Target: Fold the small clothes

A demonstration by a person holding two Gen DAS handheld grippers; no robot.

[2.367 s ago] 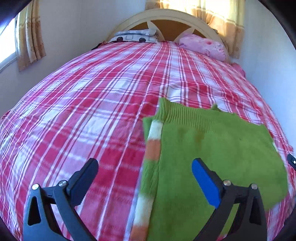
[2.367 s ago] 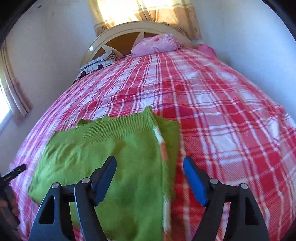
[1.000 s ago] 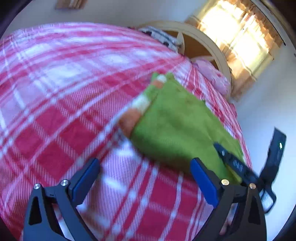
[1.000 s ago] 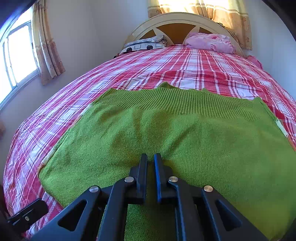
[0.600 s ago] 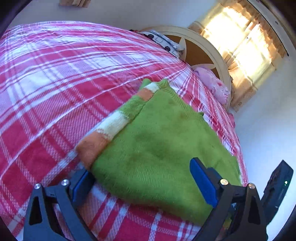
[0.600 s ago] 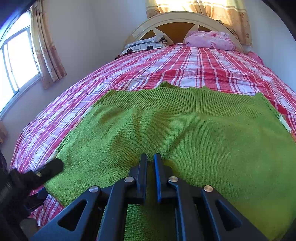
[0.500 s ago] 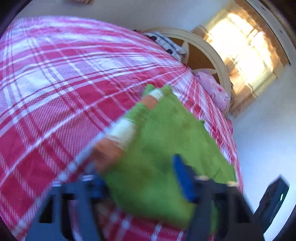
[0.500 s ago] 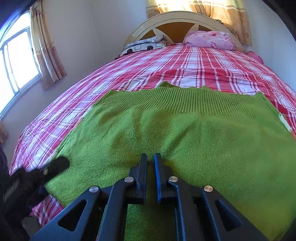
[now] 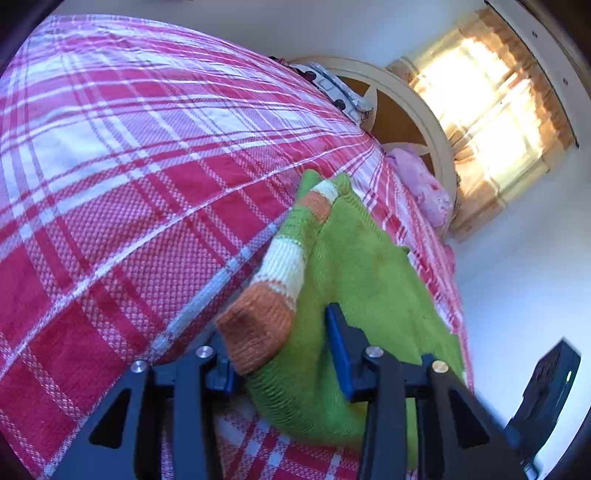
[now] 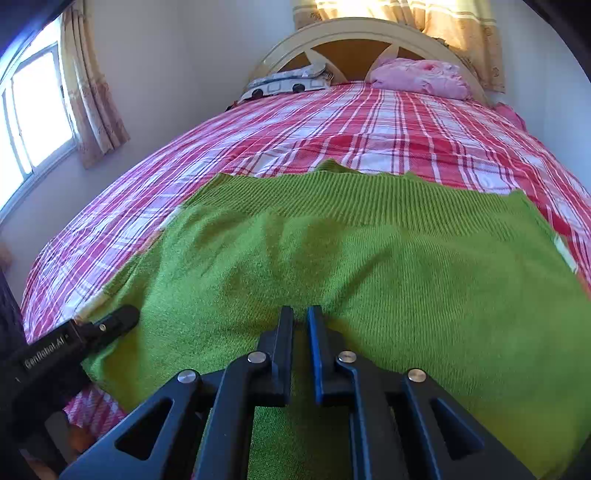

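**Now clamped at two edges of a green knit**

Lying flat on the red-and-white plaid bedspread (image 10: 369,122), well short of the headboard (image 10: 351,37): a green sweater (image 10: 369,266), fuzzy knit with a ribbed band along the edge nearest the headboard. Folded along one side, a sleeve (image 9: 284,258) banded in orange, cream and green, ending in a ribbed orange cuff.

Readable on the black body of the left gripper (image 10: 122,325), at the sweater's corner farthest from the headboard: "GenRobot.AI".

Against 0.6 s ago: left gripper (image 9: 280,350) no longer spread wide, narrowed around the bunched corner of the sweater, orange cuff pushed up against one blue pad, cloth lifted in a thick fold. Right gripper (image 10: 301,325) unchanged, jaws nearly together, pinching the sweater's near edge.

Against the headboard, cream-coloured and arched with spokes: a pink pillow (image 10: 421,77) and a patterned grey-white pillow (image 10: 288,83). Behind the headboard, tan curtains (image 10: 454,26), sunlit.
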